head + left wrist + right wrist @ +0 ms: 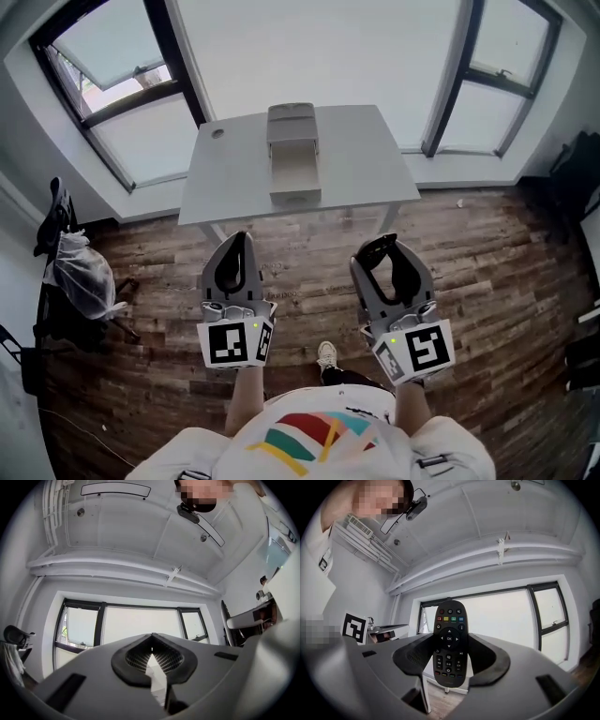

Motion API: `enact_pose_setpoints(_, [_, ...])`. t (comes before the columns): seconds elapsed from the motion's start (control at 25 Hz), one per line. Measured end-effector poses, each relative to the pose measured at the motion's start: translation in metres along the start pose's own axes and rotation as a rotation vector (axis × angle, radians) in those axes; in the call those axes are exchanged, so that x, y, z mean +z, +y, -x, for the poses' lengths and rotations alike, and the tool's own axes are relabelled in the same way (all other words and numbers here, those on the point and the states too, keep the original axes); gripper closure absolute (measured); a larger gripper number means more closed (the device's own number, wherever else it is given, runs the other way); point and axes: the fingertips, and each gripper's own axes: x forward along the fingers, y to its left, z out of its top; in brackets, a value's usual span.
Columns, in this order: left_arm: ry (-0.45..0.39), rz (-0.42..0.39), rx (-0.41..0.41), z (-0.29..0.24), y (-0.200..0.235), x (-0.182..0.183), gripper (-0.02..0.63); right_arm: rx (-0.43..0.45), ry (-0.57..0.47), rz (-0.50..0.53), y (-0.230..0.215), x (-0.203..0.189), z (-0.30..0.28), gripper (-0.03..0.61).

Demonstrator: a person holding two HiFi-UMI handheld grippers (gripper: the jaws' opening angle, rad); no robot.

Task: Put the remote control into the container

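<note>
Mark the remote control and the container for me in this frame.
remote control (pixel 449 639): right gripper view, on its OK button, between the jaws.
container (pixel 295 195): head view, on its near wall.

blk remote (pixel 449 644), gry table (pixel 234 178), beige container (pixel 294 161)

My head camera looks steeply down from high up, the table (pixel 225 178) far ahead below the windows (pixel 319 47). The cameras on the left gripper (pixel 240 240) and right gripper (pixel 385 246) tilt upward along their jaws (ceiling (pixel 140 536) fills their upper halves), sharing those windows with it.
</note>
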Motion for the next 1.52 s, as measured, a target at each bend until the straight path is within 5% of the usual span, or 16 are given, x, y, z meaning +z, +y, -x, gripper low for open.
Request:
enact_pose_setpoints(0.68, [0.057, -0.053, 0.145, -0.104, 0.046, -0.037, 0.606, 0.135, 0.027, -0.068, -0.060, -0.035, -0.131, 0.345])
enact_pose_setpoints(1.52, [0.090, 0.042, 0.116, -0.275, 0.158, -0.124, 0.606, 0.108, 0.177, -0.096, -0.089, -0.092, -0.333, 0.344])
